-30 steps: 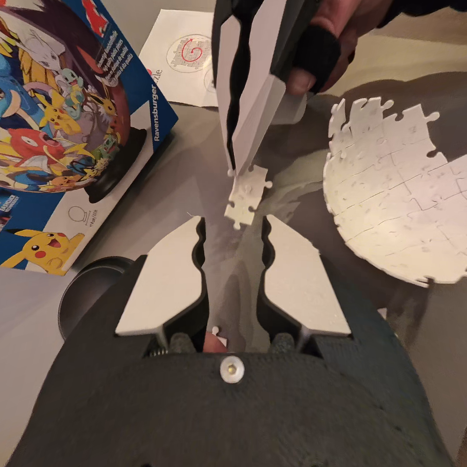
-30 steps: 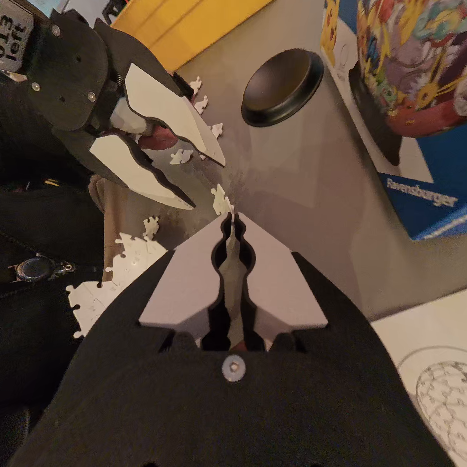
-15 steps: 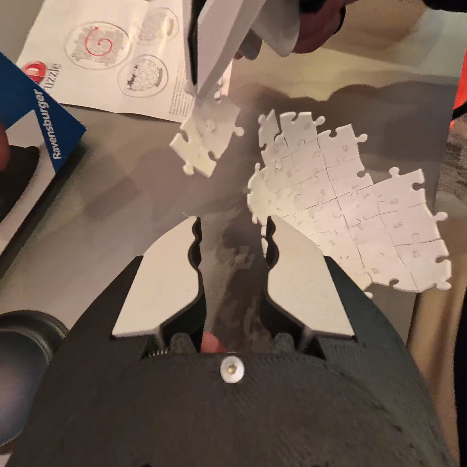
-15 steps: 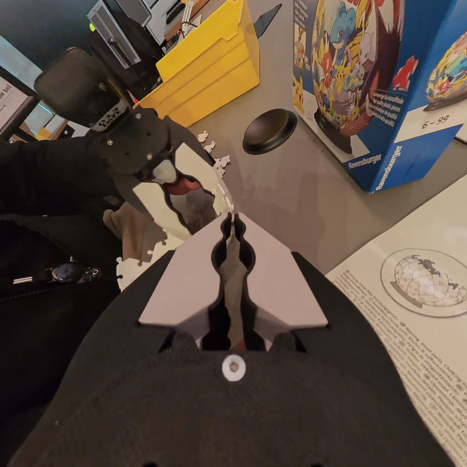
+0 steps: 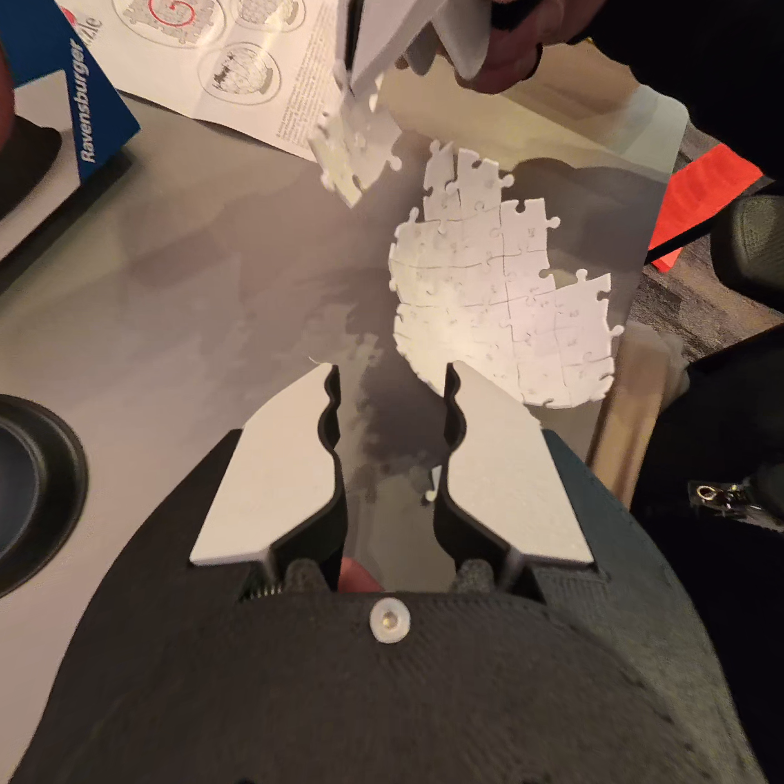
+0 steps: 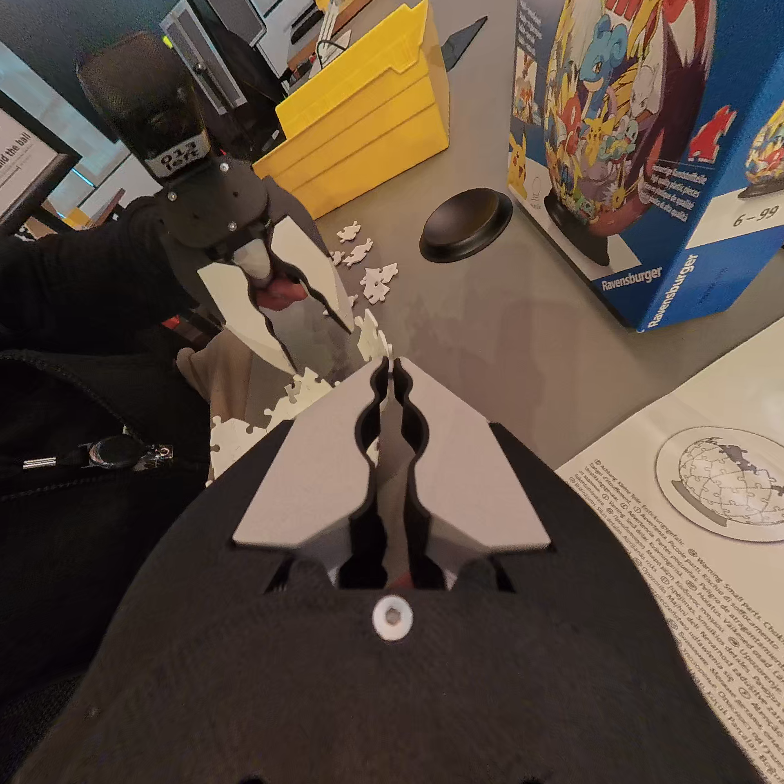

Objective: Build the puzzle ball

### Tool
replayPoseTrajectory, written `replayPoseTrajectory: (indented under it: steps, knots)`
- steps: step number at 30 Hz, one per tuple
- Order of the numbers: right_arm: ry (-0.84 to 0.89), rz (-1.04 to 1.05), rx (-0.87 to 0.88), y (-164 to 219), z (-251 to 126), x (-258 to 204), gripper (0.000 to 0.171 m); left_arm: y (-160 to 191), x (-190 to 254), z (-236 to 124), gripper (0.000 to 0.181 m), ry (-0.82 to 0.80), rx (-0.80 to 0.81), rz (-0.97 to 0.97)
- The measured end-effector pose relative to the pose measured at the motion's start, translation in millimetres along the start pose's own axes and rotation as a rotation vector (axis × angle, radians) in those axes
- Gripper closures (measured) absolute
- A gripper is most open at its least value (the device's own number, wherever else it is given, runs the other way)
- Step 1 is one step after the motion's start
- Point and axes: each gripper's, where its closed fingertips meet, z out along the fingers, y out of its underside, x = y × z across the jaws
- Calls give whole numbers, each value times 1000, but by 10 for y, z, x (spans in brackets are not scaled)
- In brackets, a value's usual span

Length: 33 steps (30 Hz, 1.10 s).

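Loose pieces [image 6: 373,271] lie between yellow bin [image 6: 360,123] and stand [image 6: 466,225].

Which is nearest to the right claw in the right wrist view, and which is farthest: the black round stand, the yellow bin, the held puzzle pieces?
1. Held puzzle pieces: pinched at the right claw's tips.
2. Black round stand: on the table ahead, slightly right.
3. Yellow bin: farthest, at the back, left of the stand.

Where writing shows
Lettering on the blue puzzle box [image 6: 662,169], fine print on the instruction sheet [image 6: 700,572], a sticker [image 6: 180,160] on the left gripper [image 6: 321,350] handle, a framed sign [image 6: 21,165], perhaps tiny marks on the puzzle shell [image 5: 500,297]
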Motion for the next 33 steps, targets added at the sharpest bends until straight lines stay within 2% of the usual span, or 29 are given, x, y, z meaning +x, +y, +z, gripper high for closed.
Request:
replayPoseTrajectory:
  steps: [15,19,23,25,29,33]
  knots:
    - [140,30,93,7,-440,-47,171,118,375,71,143,105,-30,39]
    - [182,48,130,58,-592,-68,171,103,260,13,135,60,-46,57]
    - [217,74,155,133,-693,-67,171,-118,43,-7,128,3,33,65]
    - [224,83,174,147,-728,-84,171,-212,-43,89,123,-15,38,93]
    - [233,92,180,215,-750,-127,171,-397,-56,369,116,-43,-8,277]
    - [237,105,198,251,-787,-140,171,-498,-67,668,129,18,-16,339]
